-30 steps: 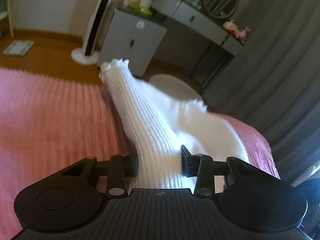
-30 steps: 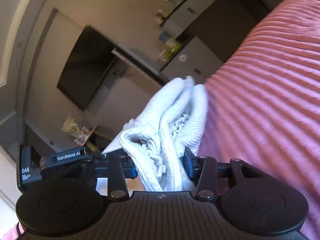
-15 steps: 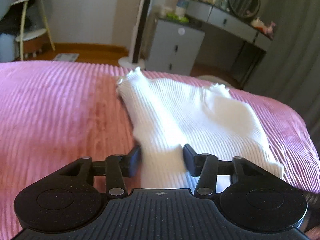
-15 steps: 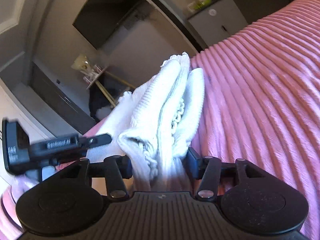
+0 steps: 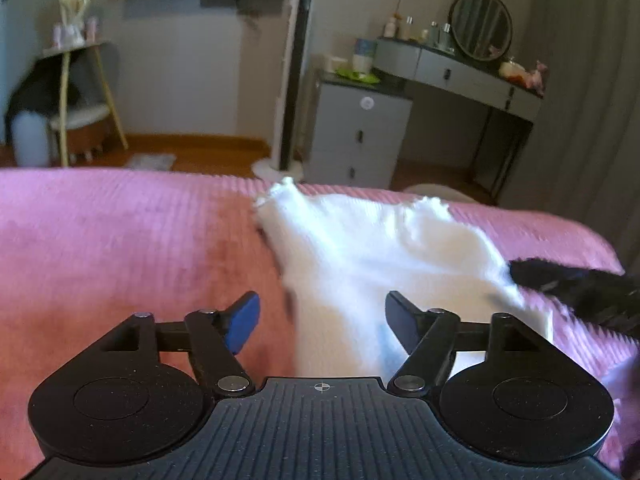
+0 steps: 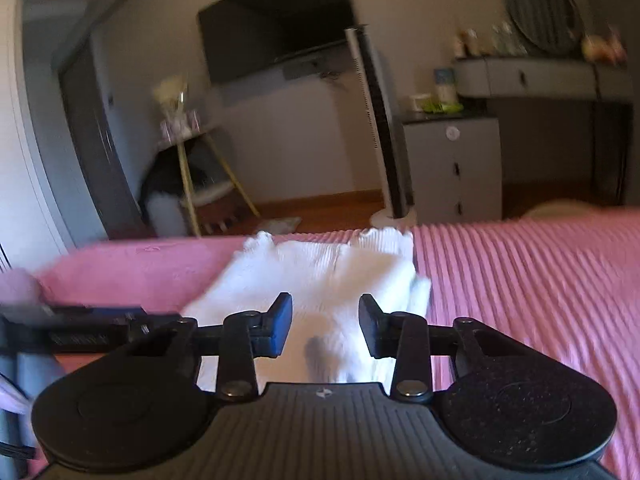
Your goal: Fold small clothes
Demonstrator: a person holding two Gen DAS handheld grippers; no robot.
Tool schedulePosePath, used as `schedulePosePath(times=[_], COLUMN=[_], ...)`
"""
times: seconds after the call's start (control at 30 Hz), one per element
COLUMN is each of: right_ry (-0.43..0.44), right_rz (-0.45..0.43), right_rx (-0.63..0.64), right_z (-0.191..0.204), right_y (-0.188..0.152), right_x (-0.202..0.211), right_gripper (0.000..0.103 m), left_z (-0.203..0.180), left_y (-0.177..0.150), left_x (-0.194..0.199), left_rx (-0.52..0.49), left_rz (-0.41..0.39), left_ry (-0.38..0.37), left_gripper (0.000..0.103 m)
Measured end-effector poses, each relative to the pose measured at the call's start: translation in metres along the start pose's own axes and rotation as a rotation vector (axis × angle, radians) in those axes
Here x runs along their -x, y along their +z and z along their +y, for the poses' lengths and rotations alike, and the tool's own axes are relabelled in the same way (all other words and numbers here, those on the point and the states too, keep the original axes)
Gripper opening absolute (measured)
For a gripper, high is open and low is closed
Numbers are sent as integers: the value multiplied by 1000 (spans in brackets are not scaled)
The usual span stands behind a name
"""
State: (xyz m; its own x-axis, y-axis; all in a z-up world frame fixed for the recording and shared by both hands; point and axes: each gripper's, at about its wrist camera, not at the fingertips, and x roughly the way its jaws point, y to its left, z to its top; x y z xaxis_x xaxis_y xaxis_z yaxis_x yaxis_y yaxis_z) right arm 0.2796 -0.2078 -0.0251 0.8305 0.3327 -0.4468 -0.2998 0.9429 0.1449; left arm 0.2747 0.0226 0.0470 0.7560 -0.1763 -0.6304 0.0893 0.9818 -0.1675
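A white ribbed knit garment lies spread on the pink ribbed bedspread, frilled edge toward the far side. My left gripper hovers over its near end. Its jaws are opening wide, and neither blue pad presses the cloth. The black right gripper shows at the garment's right edge. In the right wrist view the same garment lies folded flat. My right gripper is above its near end with jaws closing; cloth shows between them, with gaps at both pads. The left gripper and a hand are at the left.
Beyond the bed's far edge stand a tall tower fan, a grey drawer cabinet and a dressing table with a round mirror. Grey curtains hang on the right. A wooden side stand is far left, and a wall TV hangs above.
Both grippers held the bunched garment raised; it now lies flat on the bedspread, released. The left jaws spread wide. The right gripper rolled upright and level.
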Motion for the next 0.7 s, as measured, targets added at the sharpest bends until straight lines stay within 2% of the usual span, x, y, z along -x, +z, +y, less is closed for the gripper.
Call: schedulePosePath(times=[0.07, 0.17, 0.27, 0.3, 0.37, 0.47, 0.53, 0.63, 0.7], right_ry=[-42, -72, -88, -86, -64, -26, -10, -7, -26], right_rz=[32, 73, 160, 152, 122, 83, 53, 49, 70], right_rx=[50, 125, 150, 155, 118, 46, 51, 30, 1], right_z=[4, 8, 5, 3, -5, -18, -21, -21, -18], right_y=[0, -1, -16, -22, -27, -33, -38, -39, -31], right_x=[-14, -33, -52, -56, -58, -63, -63, -57, -45], right_gripper=[30, 30, 31, 31, 32, 34, 34, 35, 36], left_z=[2, 12, 27, 30, 32, 28, 23, 24, 19], left_y=[10, 23, 25, 23, 17, 10, 3, 1, -1], left_x=[-17, -48, -85, -95, -112, -121, -125, -114, -93], left_rx=[46, 110, 205, 213, 188, 110, 7, 32, 43], left_rz=[5, 38, 123, 148, 184, 148, 100, 79, 61], left_ry=[-34, -41, -48, -44, -22, 9, 79, 94, 118], left_gripper=[77, 77, 78, 78, 80, 85, 99, 99, 99])
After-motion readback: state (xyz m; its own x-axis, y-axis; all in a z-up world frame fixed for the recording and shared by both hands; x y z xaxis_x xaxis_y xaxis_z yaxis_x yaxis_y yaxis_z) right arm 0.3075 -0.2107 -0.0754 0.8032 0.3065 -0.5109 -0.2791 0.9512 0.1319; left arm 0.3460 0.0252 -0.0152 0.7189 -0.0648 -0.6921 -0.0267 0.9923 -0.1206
